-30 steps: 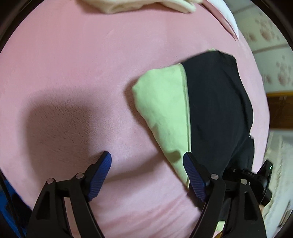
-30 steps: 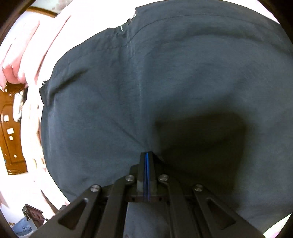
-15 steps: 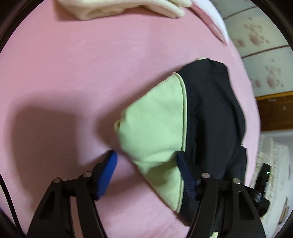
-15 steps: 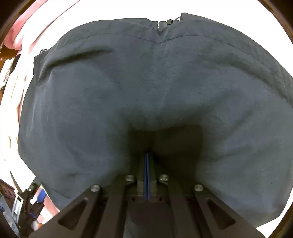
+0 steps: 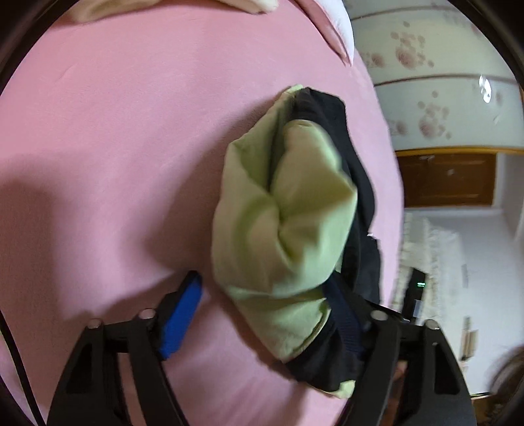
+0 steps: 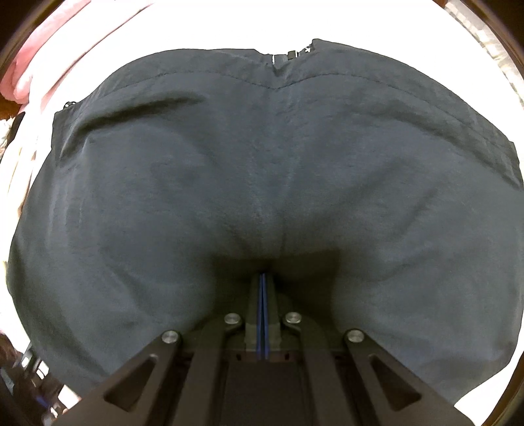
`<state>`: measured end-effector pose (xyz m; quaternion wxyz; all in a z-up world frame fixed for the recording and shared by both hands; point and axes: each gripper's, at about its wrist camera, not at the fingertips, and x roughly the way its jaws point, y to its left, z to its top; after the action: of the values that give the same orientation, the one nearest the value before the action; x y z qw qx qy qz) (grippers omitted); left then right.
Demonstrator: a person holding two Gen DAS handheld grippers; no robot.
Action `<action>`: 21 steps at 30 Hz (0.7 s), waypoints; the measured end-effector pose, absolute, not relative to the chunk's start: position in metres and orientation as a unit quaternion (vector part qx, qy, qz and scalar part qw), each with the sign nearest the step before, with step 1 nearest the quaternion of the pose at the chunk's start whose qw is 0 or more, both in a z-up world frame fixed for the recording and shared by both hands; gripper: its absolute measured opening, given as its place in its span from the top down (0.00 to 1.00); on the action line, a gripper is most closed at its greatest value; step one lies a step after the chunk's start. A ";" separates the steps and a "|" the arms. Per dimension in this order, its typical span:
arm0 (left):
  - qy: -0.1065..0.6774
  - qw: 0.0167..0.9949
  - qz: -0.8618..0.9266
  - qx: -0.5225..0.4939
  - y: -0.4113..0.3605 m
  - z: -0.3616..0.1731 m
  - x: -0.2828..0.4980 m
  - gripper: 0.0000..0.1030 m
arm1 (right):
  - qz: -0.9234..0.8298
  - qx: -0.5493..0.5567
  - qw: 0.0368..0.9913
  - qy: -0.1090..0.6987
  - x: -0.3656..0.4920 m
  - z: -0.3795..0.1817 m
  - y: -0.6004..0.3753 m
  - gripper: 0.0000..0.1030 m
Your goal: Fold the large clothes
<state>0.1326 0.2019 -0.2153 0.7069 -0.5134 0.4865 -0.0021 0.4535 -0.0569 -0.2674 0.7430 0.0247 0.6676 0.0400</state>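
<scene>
**Garment bunching at the bed's right edge, both hand-held grippers on it**

The garment (image 5: 288, 209), black outside with a light green lining, is lying crumpled on the pink bed (image 5: 114, 147), close to the bed's right edge in the left wrist view. Beyond that edge the floor and a brown door (image 5: 445, 180) are showing, so there is little room on that side. To the left and ahead of the garment the pink cover is running wide and bare, up to a cream cloth (image 5: 249, 5) at the far edge and a white pillow (image 5: 340, 36) at the far right corner.

The left hand-held gripper (image 5: 262, 318) is pointing down at a slant toward the bed. Its jaws are opening, and the green bundle is sitting between them: the left blue pad (image 5: 181, 314) is standing apart from the cloth over bare cover, while the right finger (image 5: 347, 324) is lying against the black fabric.

The right hand-held gripper (image 6: 263, 278) is pointing straight down. Its jaws are standing fully together, the blue pads meeting in a thin line, and the black fabric is puckering toward the tips; whether a fold is actually pinched there cannot be told. In this view the garment (image 6: 262, 164) is filling nearly the whole picture, with a stitched hem and a zip end at its far edge and washed-out bright bedding around it.
</scene>
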 end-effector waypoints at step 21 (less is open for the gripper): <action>0.461 0.745 0.033 -0.481 0.195 -0.226 0.165 0.01 | 0.056 0.027 0.737 0.672 0.438 -0.261 -0.048 1.00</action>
<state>0.1653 0.1948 -0.2257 0.7446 -0.4815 0.4612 0.0330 0.4381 -0.0482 -0.2608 0.7375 0.0271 0.6725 0.0564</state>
